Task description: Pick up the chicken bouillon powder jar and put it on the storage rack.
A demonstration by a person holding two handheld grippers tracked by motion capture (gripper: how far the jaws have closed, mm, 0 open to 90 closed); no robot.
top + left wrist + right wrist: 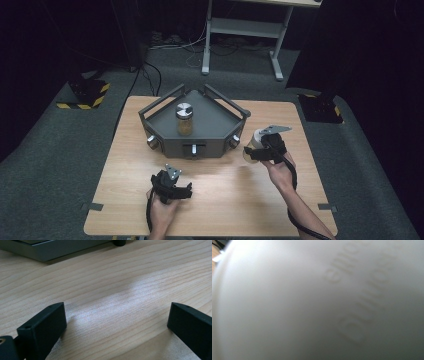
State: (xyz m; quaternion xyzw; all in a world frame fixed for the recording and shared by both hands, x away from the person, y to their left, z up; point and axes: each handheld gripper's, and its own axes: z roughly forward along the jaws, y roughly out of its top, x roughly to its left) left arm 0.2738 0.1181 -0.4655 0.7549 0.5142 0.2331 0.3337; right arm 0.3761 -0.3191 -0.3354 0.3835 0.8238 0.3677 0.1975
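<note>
A glass jar (184, 119) with a silver lid and tan contents stands upright inside the grey angular tray (212, 145) at the table's far middle. To the right of the tray, my right gripper (259, 149) is shut on a second jar (253, 141) with a white top and tan contents, held tilted a little above the wood. In the right gripper view that white jar (312, 302) sits right against the camera, with faint raised lettering. My left gripper (184, 190) rests low near the front of the table. Its jaws (117, 317) stand open over bare wood with nothing between them.
The tray has raised rails at its back corners and knobs (152, 143) along its front face; its front edge (50, 252) shows in the left gripper view. The wooden table (235, 200) has bare room in front. A white desk frame (240, 30) stands beyond it.
</note>
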